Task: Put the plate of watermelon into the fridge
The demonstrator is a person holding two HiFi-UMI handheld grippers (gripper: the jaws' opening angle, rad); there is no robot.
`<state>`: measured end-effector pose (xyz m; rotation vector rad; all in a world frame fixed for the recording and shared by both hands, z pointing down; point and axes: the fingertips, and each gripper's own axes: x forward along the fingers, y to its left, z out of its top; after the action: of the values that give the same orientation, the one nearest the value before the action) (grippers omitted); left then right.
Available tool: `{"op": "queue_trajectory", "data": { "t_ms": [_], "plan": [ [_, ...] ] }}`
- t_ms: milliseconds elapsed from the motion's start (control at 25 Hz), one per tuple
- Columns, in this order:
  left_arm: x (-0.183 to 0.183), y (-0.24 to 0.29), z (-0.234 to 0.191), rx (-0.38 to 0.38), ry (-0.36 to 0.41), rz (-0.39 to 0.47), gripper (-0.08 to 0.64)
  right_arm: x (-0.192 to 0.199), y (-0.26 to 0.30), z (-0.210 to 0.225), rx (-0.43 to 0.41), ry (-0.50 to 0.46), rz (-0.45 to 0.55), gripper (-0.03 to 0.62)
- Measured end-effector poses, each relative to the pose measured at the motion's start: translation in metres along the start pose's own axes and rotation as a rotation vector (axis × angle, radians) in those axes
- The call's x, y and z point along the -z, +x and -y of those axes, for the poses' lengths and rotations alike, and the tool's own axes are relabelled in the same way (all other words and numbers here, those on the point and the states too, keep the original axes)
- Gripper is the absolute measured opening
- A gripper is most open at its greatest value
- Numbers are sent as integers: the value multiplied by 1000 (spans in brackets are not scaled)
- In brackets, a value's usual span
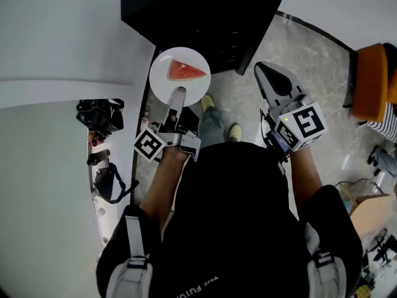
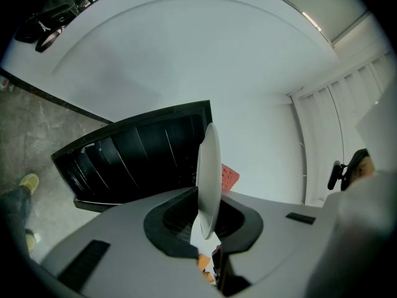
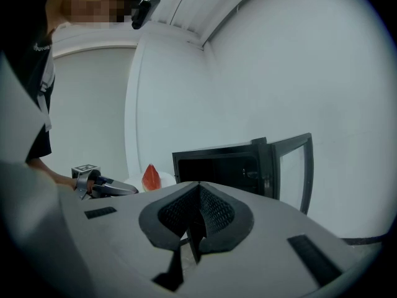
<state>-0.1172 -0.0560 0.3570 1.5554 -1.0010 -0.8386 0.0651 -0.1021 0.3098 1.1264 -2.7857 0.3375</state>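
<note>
A white plate [image 1: 166, 85] carries one red watermelon wedge [image 1: 185, 71]. My left gripper [image 1: 178, 95] is shut on the plate's near rim and holds it level in front of the black fridge [image 1: 205, 11]. In the left gripper view the plate [image 2: 209, 172] shows edge-on between the jaws, with the wedge [image 2: 230, 177] behind it and the fridge [image 2: 133, 160] beyond. My right gripper [image 1: 276, 79] hangs to the right, shut and with nothing in it. The right gripper view shows the fridge [image 3: 217, 166] with its glass door [image 3: 291, 166] swung open, and the wedge [image 3: 151, 177] to its left.
A white counter [image 1: 49, 166] runs along the left with a black bag [image 1: 99, 113] on it. The person's shoes [image 1: 234, 131] stand on the grey marbled floor before the fridge. An orange seat [image 1: 372, 82] and a cardboard box [image 1: 367, 211] stand at the right.
</note>
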Motion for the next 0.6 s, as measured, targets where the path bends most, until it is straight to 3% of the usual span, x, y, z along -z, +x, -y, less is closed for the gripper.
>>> {"op": "queue_trajectory", "data": {
  "t_ms": [600],
  "plan": [
    [-40, 48, -36, -3, -22, -87, 31, -3, 81, 14, 10, -3, -66, 9]
  ]
}}
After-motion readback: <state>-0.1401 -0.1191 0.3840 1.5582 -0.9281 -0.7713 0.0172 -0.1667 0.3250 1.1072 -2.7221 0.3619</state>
